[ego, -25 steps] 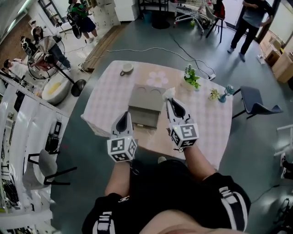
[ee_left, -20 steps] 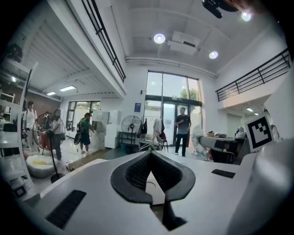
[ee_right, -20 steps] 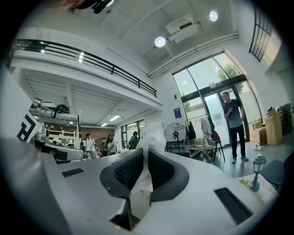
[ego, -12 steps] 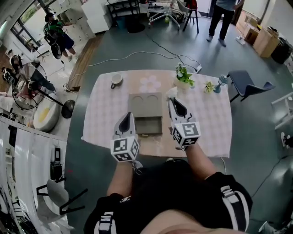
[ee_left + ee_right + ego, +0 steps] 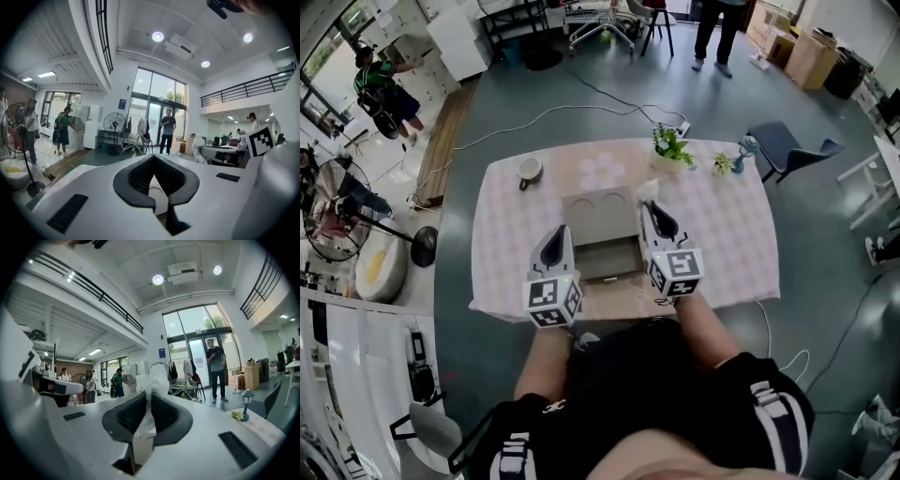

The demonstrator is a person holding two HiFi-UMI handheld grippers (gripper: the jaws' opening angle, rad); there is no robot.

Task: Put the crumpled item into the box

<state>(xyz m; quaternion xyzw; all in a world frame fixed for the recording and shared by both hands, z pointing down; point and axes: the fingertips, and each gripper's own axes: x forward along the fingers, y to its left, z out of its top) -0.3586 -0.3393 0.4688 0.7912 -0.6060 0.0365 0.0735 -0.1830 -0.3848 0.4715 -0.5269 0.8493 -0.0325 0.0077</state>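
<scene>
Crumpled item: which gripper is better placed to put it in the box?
Right. The right gripper is shut on the crumpled item, with its tip at the right edge of the box. The left gripper is shut and empty, by the box's left side.

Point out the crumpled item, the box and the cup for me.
crumpled item (image 5: 153, 379), right gripper view, its bunched white top.
box (image 5: 600, 220), head view, its grey top face.
cup (image 5: 529, 170), head view, its rim.

left tool (image 5: 557, 232) + right tool (image 5: 645, 207): pale grey shells, black ribbed pads (image 5: 129, 414) lining the jaws, black slots on top, one black-and-white marker cube (image 5: 551, 301) each. Person wears black top (image 5: 647, 394), white stripe print (image 5: 766, 405).
</scene>
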